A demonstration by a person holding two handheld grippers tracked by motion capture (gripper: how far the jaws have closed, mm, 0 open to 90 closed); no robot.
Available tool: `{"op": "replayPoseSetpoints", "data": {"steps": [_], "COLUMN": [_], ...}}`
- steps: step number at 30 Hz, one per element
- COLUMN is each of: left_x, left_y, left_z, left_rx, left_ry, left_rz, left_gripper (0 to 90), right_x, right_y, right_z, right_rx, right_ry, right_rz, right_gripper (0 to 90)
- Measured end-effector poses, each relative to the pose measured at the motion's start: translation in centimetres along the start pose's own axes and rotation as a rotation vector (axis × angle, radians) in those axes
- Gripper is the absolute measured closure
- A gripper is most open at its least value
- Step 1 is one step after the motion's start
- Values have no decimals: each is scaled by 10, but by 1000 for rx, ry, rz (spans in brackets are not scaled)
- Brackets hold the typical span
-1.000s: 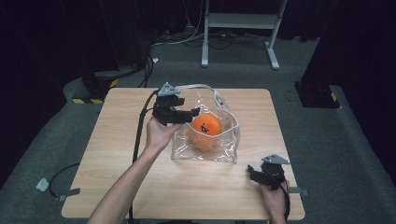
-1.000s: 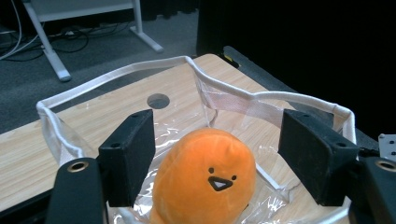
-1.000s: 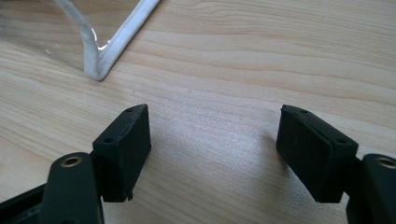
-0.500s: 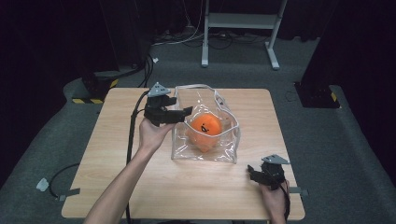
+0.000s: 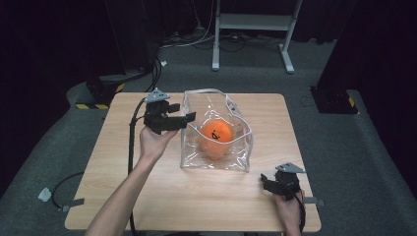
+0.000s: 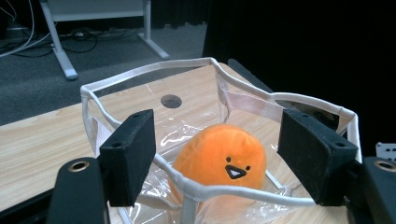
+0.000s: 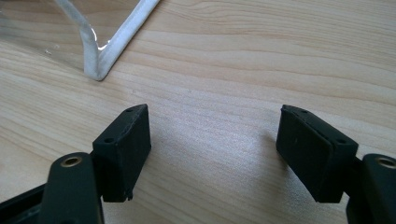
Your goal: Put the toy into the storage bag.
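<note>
Left gripper point(image 5: 189, 117) now left of the clear bag point(image 5: 216, 162), outstretched, level, jaws open and empty.

Left gripper point(image 5: 189, 117): forearm enters at 7 o'clock, hand raised, jaws level, pointing toward 3 o'clock, parted. Right gripper point(image 5: 264, 181): low at 5 o'clock, jaws wide apart, pointing toward 9 o'clock.

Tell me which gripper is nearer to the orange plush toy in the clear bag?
The left gripper. It is open at the bag's left rim, just beside the orange plush toy. The right gripper rests open on the table, off the bag's near right corner.
</note>
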State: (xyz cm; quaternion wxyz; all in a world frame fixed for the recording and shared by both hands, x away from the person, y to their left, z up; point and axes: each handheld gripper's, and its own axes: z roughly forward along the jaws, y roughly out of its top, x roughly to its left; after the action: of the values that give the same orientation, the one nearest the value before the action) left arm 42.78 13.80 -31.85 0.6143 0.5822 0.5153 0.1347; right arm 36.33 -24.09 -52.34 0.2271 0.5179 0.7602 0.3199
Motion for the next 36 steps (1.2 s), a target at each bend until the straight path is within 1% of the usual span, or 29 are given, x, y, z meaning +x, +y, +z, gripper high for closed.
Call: {"op": "replayPoseSetpoints", "data": {"steps": [2,3,7,11,14,16,17,18,20,21,24,26,32,34,36], "left_x": [1,1,3,6,7,8,9,9,10,12,14,17,20,21,23], "left_y": [0,0,2,4,4,4,4,4,5,5,5,6,8,8,7], "left_z": [-1,-2,-6,-10,-13,-16,-17,-18,-19,-21,-23,-28,-34,-35,-37], "left_rx": [6,1,-12,-22,-26,-29,-27,-34,-32,-40,-42,-47,-60,-62,-62], "left_ry": [2,3,0,-2,5,10,12,14,14,20,28,38,46,53,53], "left_rz": [-2,-12,-22,-25,-27,-38,-28,-37,-31,-33,-31,-23,-27,-19,-22], "left_gripper": [277,280,282,278,283,287,288,288,288,287,283,280,276,275,271], "right_x": [0,0,0,0,0,0,0,0,0,0,0,0,0,0,0], "right_y": [0,0,0,0,0,0,0,0,0,0,0,0,0,0,0], "right_z": [0,0,0,0,0,0,0,0,0,0,0,0,0,0,0], "right_rx": [0,0,0,0,0,0,0,0,0,0,0,0,0,0,0], "right_ry": [0,0,0,0,0,0,0,0,0,0,0,0,0,0,0], "right_rz": [0,0,0,0,0,0,0,0,0,1,1,0,0,1,1], "right_gripper": [259,259,260,259,259,259,259,260,260,260,259,259,259,259,259]}}
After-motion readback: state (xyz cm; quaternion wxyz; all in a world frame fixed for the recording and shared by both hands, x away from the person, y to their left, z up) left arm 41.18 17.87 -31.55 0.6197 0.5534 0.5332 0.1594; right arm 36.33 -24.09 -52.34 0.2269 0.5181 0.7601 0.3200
